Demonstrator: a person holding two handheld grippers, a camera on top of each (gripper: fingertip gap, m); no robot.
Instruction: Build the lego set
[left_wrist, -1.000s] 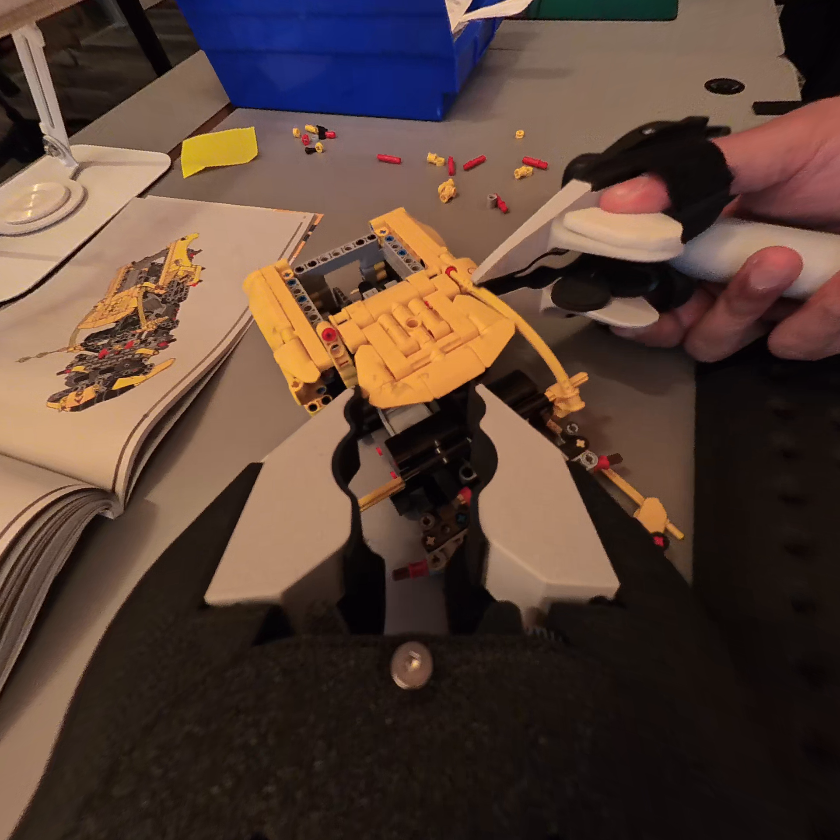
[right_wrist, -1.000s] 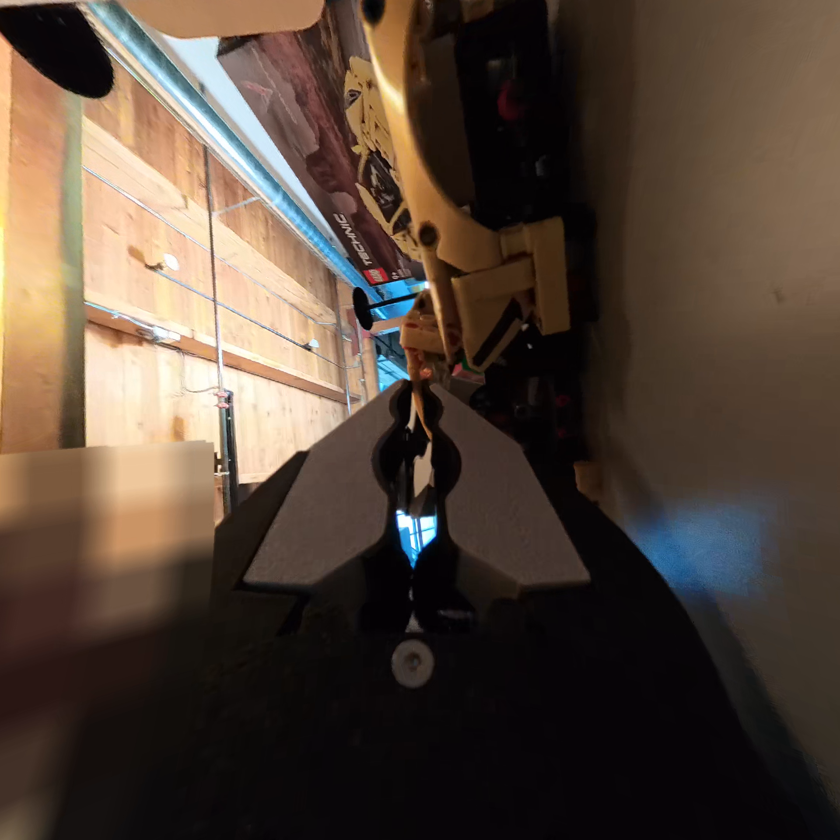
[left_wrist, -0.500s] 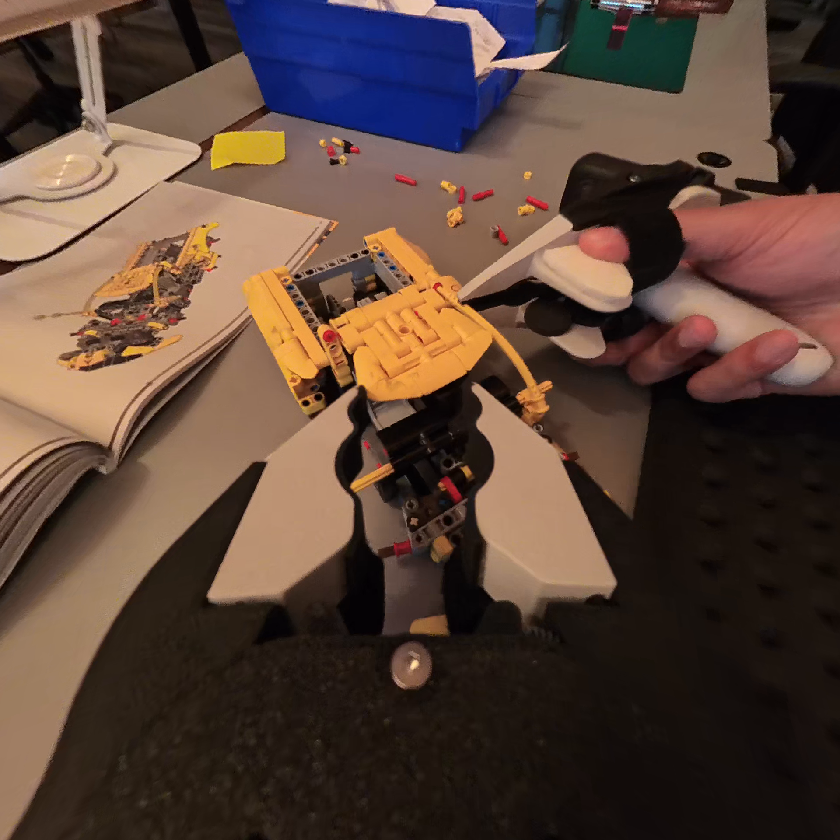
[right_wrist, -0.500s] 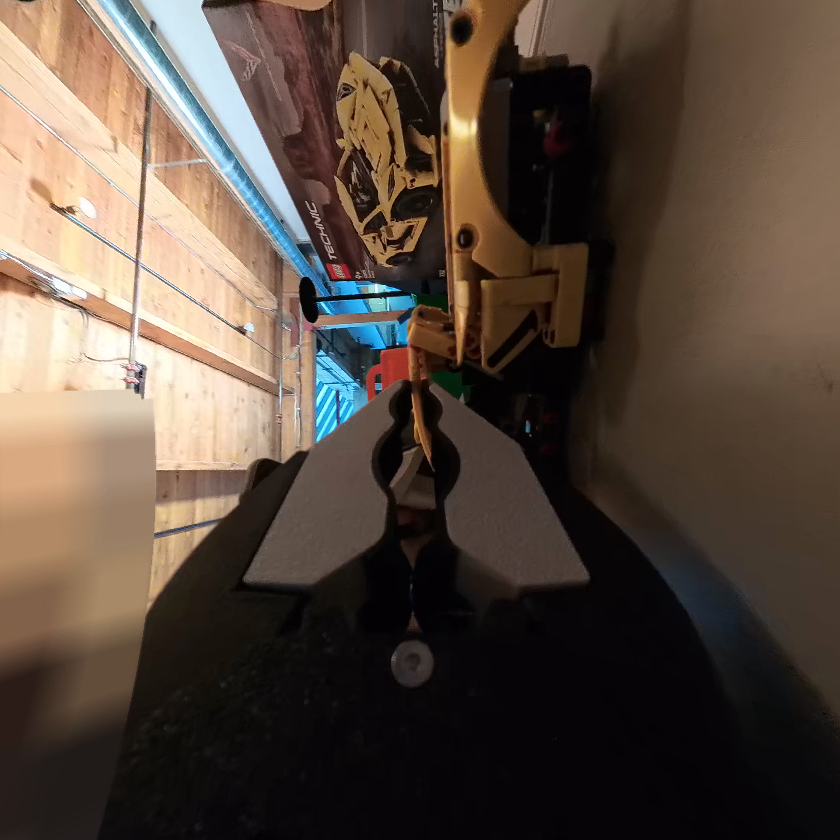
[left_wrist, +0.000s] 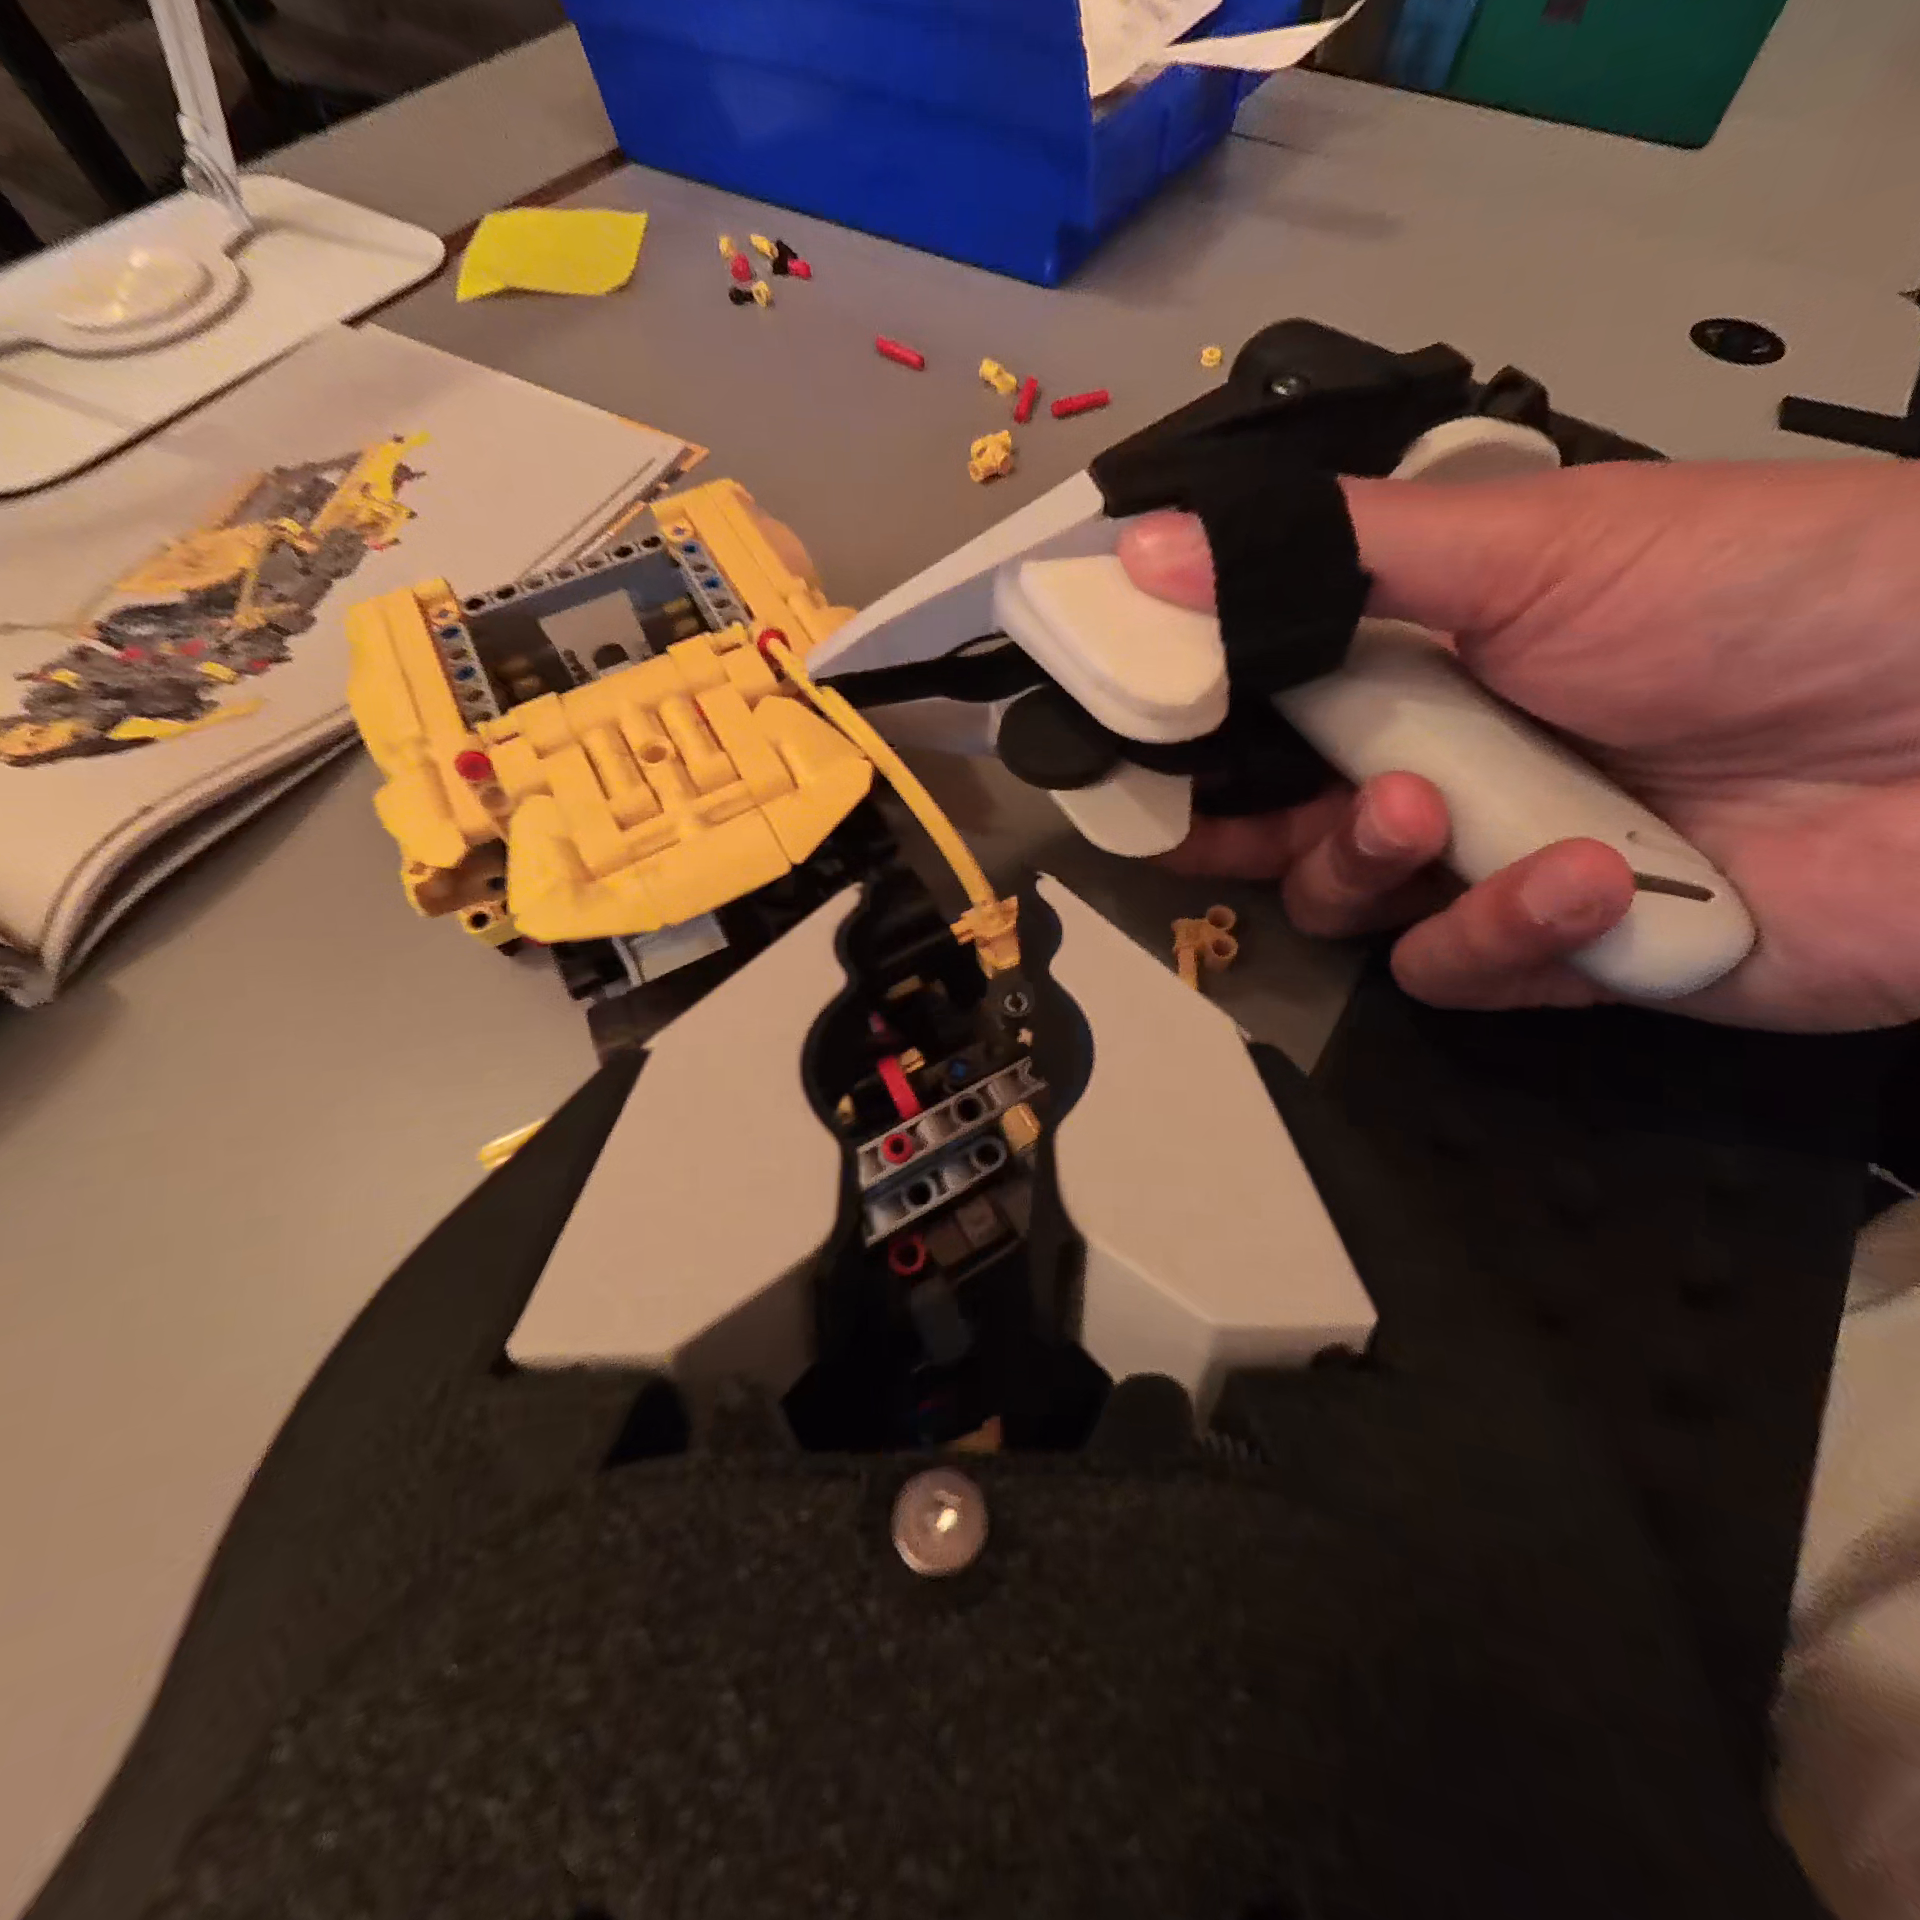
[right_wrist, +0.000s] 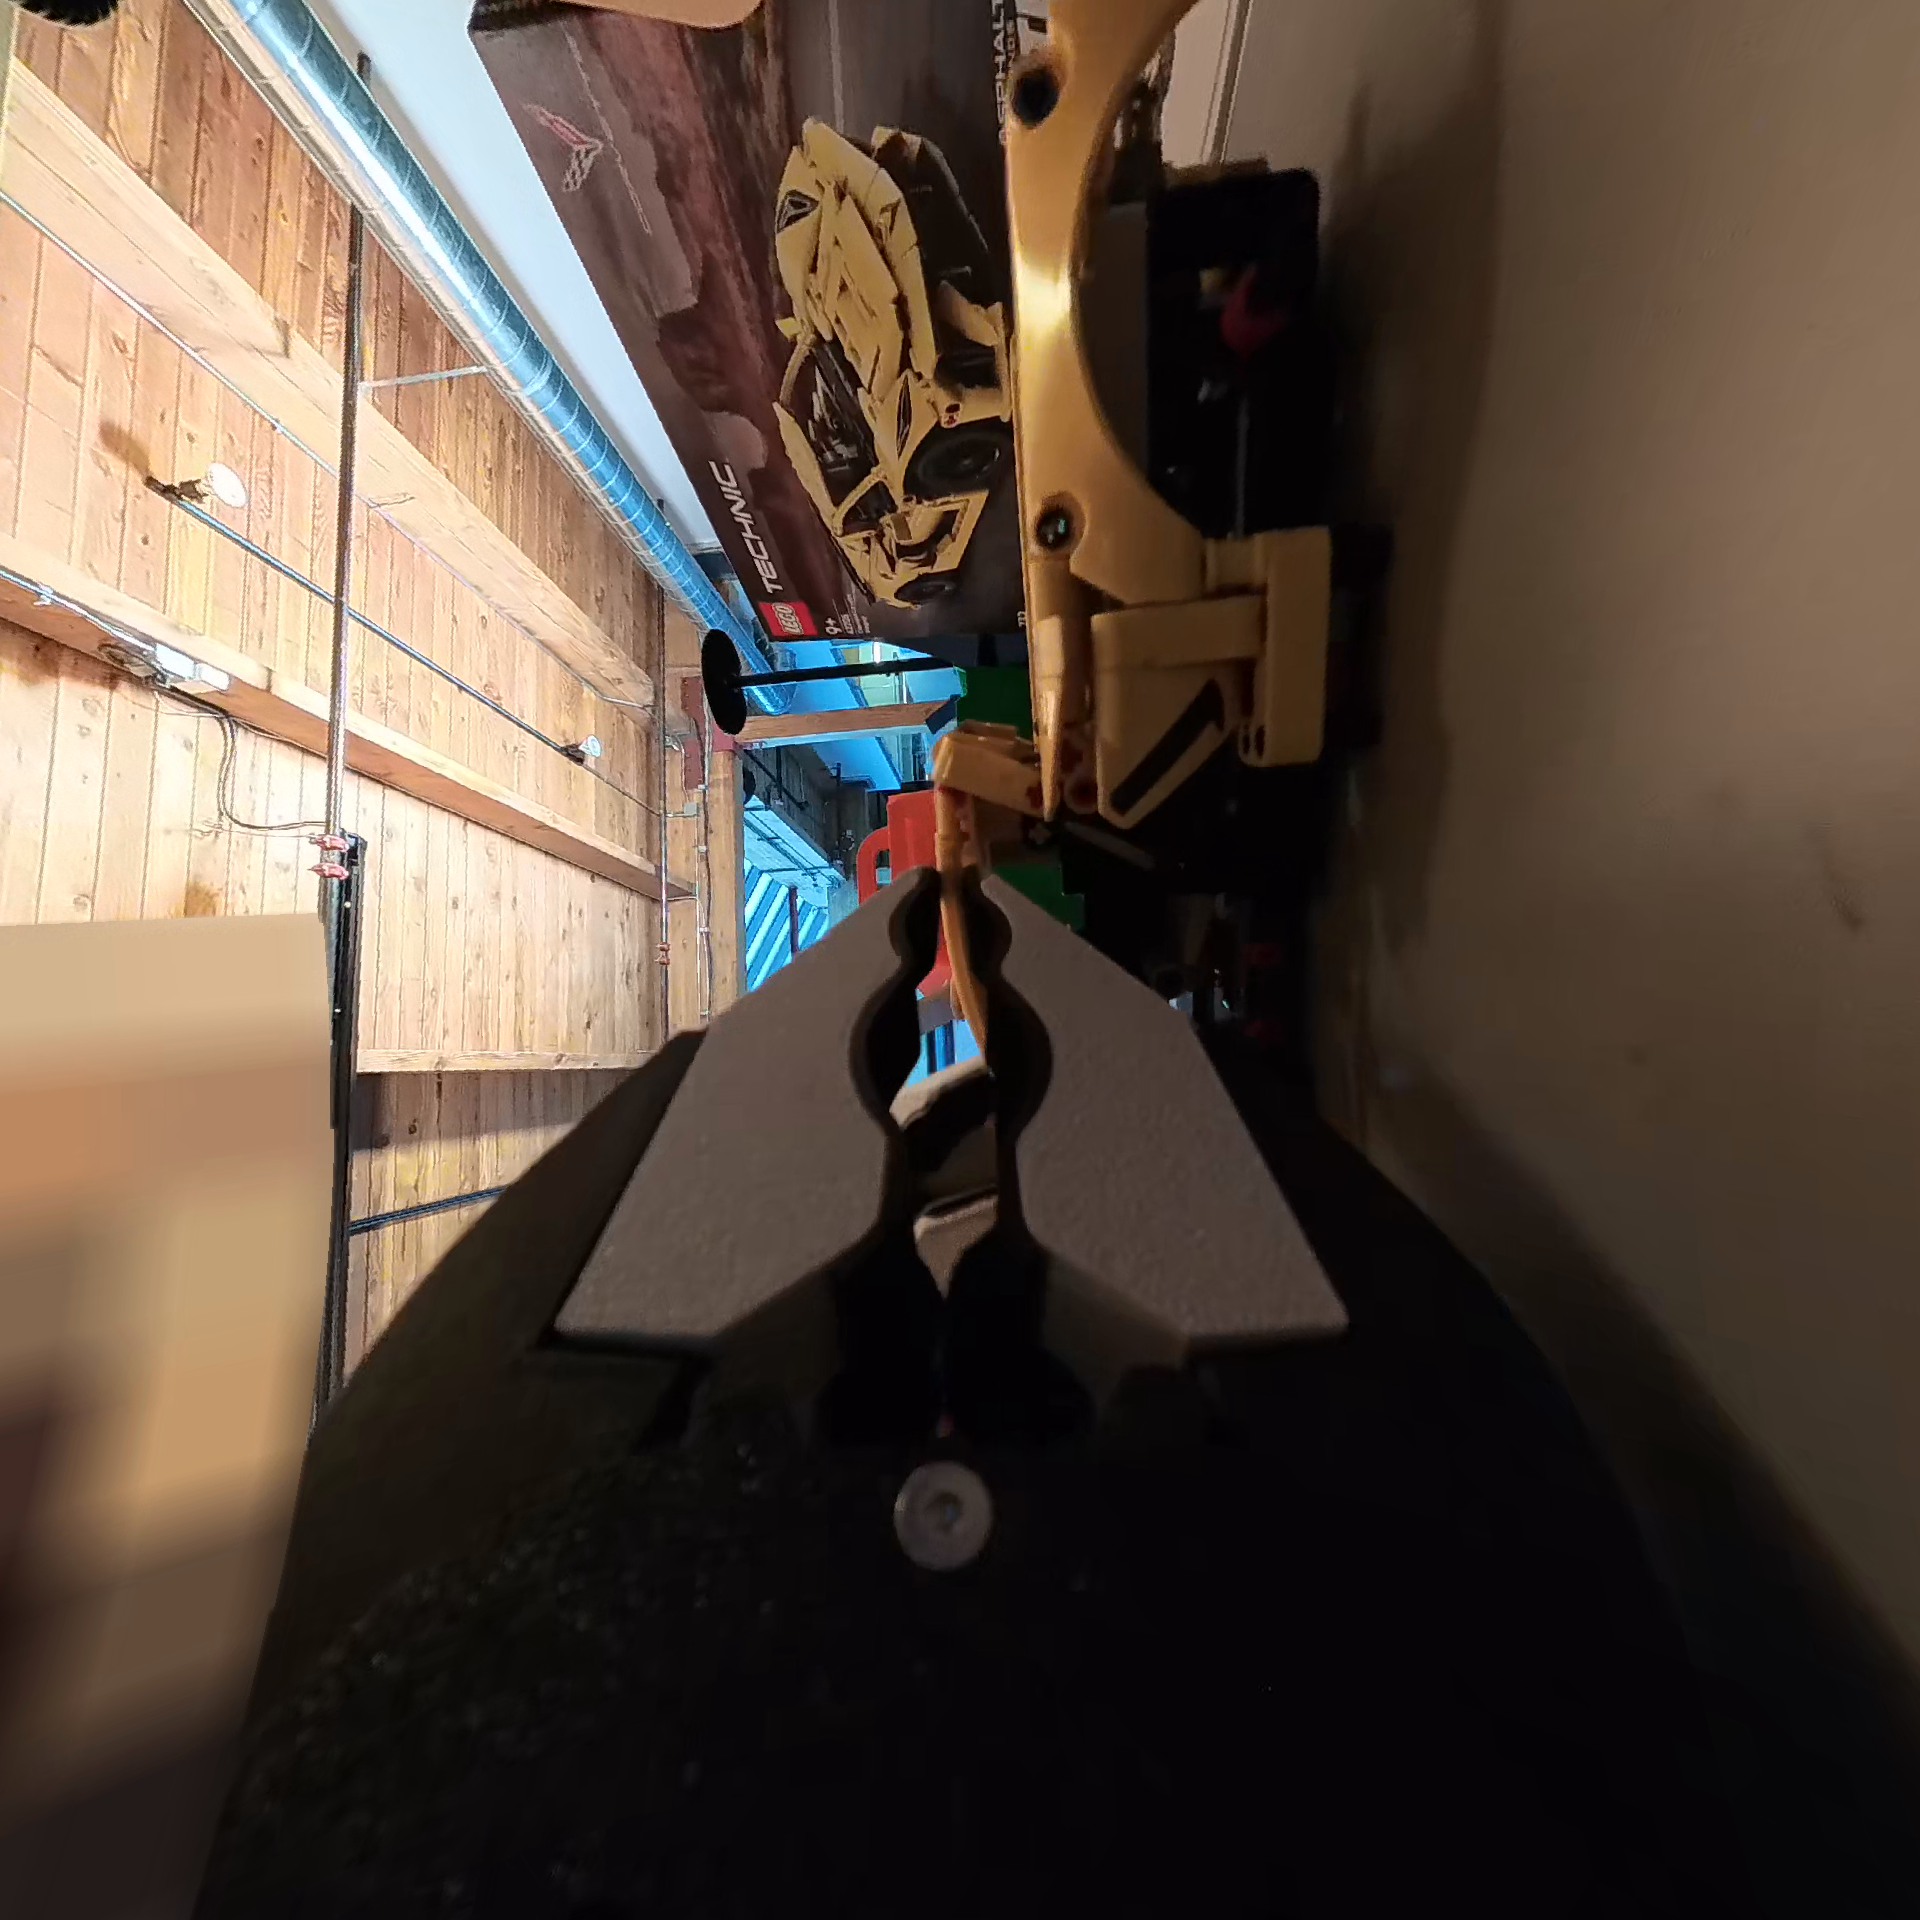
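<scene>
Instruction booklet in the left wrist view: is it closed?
No, the instruction booklet lies open on the table left of the yellow car model, showing a page with a yellow build picture.

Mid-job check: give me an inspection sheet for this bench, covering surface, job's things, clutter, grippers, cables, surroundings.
Surface: grey table.
Job's things: yellow lego car, part-built, beside the open instruction booklet; a yellow flexible hose runs off it.
Clutter: loose red and yellow pins, yellow paper scrap.
Grippers: left gripper straddles the car's dark rear; right gripper pinches the hose.
Cables: nothing seen.
Surroundings: blue bin, set box, white lamp base.
</scene>
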